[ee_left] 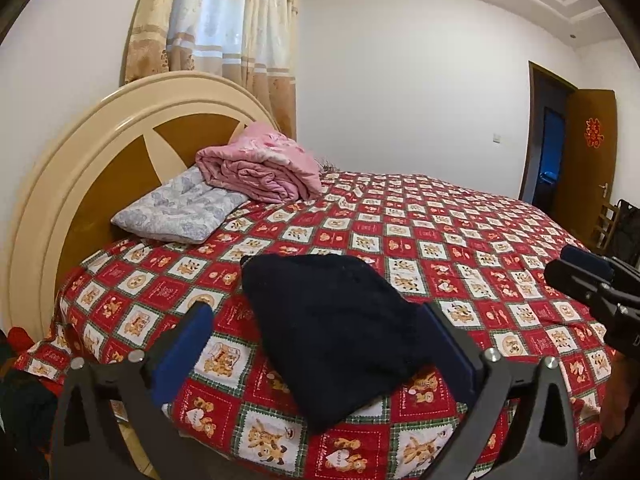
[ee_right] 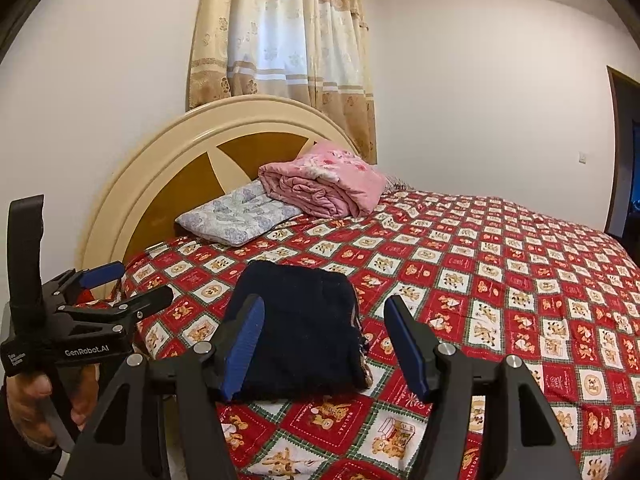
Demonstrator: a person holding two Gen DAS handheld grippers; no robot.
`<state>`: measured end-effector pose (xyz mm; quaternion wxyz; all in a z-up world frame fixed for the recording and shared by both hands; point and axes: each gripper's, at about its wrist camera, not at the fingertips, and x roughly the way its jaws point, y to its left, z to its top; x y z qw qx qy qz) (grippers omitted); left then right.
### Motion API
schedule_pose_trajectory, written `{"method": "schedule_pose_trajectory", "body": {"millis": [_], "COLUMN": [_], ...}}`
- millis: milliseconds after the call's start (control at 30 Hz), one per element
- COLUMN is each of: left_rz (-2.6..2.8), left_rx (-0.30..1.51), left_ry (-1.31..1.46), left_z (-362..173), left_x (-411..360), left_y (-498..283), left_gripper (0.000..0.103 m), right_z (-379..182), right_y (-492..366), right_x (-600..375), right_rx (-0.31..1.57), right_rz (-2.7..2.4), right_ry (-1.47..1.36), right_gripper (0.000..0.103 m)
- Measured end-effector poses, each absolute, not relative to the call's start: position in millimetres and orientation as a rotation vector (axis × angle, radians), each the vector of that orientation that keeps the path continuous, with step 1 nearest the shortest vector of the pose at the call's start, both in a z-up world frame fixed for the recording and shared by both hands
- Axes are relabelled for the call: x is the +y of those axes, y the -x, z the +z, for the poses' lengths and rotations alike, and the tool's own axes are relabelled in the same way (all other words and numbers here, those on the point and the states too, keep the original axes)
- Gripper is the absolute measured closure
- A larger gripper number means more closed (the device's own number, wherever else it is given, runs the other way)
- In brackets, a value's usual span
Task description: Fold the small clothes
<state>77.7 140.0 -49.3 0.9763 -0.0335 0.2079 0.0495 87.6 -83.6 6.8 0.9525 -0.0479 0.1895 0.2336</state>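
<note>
A dark navy garment (ee_left: 336, 332) lies folded into a thick rectangle on the red teddy-bear bedspread (ee_left: 460, 248), near the bed's front edge. My left gripper (ee_left: 316, 308) hovers over it, open, its blue pads (ee_left: 184, 344) standing to either side of the bundle without pressing it. In the right wrist view the same garment (ee_right: 304, 332) sits low between the spread fingers of my right gripper (ee_right: 325, 301), which is open and holds nothing. The left gripper (ee_right: 144, 280) shows at the left there, held by a hand (ee_right: 40, 400). The right gripper (ee_left: 556, 262) pokes in at the right edge.
A folded pink quilt (ee_left: 260, 164) rests on a pale floral pillow (ee_left: 180, 208) by the round cream headboard (ee_left: 80, 152). Patterned curtains (ee_left: 224, 20) hang behind. A brown door (ee_left: 588, 152) stands open at far right. Dark clothes (ee_left: 20, 392) lie off the bed's left edge.
</note>
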Motion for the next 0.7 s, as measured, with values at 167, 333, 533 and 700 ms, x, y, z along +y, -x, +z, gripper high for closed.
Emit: {"method": "schedule_pose_trajectory", "body": {"millis": [167,333,533,700], "left_rz": [0.091,0.082,0.090,0.096], "left_rx": [0.396,0.385,0.398,0.391], "left_ry": [0.040,0.041,0.042,0.032], "left_z": [-45,-40,-41,-43], "left_x": [133,131,131,130], "left_y": [-73,-70,-71,-70], "left_gripper": [0.000,0.000,0.000,0.000], "right_z": [11,15,14,13], "right_y": [-84,-78,-77,-75], "right_x": [-87,-88,-87,-85], "right_rx": [0.361,0.336,0.334,0.336], "right_rz": [0.465,0.465,0.467,0.468], "right_ry": [0.083,0.083,0.082,0.082], "right_gripper": [0.040,0.040,0.040,0.040]}}
